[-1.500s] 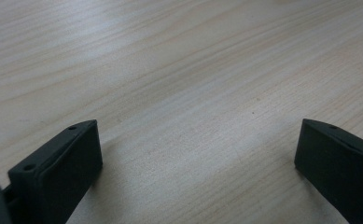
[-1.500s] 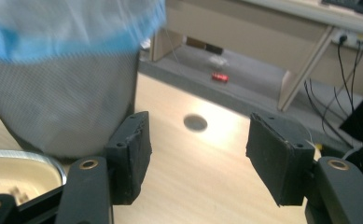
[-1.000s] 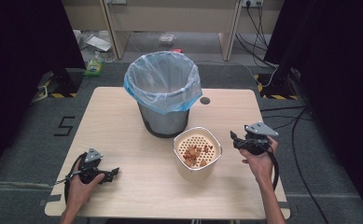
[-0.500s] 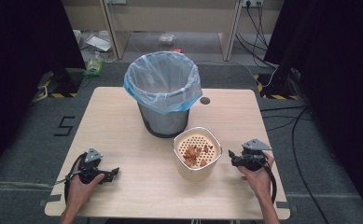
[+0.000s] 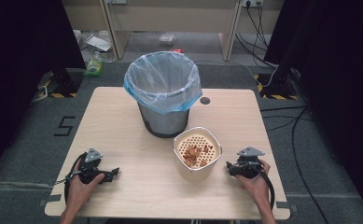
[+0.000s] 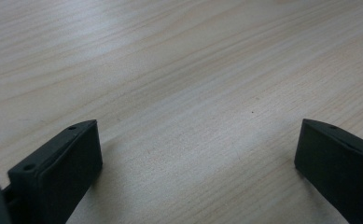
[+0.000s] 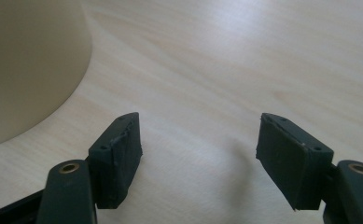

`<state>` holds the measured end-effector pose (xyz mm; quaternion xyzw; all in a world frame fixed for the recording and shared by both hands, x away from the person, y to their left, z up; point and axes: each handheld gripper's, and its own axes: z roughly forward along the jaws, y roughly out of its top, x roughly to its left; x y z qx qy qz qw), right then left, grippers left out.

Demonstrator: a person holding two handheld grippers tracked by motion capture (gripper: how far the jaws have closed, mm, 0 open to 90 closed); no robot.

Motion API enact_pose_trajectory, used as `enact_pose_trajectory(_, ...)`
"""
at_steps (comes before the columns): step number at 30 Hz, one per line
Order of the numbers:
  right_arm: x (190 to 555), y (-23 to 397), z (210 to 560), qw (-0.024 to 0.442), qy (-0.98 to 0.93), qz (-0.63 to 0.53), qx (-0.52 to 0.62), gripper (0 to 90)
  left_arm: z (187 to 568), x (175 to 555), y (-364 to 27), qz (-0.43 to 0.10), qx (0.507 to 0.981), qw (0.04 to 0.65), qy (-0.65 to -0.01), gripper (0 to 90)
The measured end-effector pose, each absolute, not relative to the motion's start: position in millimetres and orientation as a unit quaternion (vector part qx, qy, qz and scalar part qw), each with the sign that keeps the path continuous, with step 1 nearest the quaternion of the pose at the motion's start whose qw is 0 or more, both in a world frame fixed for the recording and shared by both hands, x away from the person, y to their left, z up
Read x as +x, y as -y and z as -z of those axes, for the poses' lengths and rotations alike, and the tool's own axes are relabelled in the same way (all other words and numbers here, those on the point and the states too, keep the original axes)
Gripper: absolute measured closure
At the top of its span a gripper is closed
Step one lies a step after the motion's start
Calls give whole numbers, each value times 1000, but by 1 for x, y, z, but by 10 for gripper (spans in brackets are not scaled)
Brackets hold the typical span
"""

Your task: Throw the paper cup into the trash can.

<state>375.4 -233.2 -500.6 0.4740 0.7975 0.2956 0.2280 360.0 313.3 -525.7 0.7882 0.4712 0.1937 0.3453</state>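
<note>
A cream bowl (image 5: 198,156) with a perforated insert holding brown food scraps stands at the table's front middle; its wall (image 7: 25,65) shows at the left of the right gripper view. Behind it stands a grey bin (image 5: 164,95) lined with a blue bag. My right gripper (image 5: 230,169) rests low on the table just right of the bowl, apart from it; its jaws have just been opening and stand open with nothing between them (image 7: 198,149). My left gripper (image 5: 114,173) lies on the table at the front left, open (image 6: 195,154) over bare wood.
The wooden table (image 5: 123,121) has a small dark grommet hole (image 5: 205,100) behind the bin. Cables and clutter lie on the floor beyond the far edge. Bare wood stretches between the two grippers along the front.
My right hand has come down from beside the bowl's rim to the table surface, a little nearer the front edge. The left hand and gripper have stayed put.
</note>
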Motion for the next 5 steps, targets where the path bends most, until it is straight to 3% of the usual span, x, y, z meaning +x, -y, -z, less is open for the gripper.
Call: enact_pose_trajectory(5,373,233,507,209,-791,-307,485,309,526,360,-313,-193,789,345,-470,0)
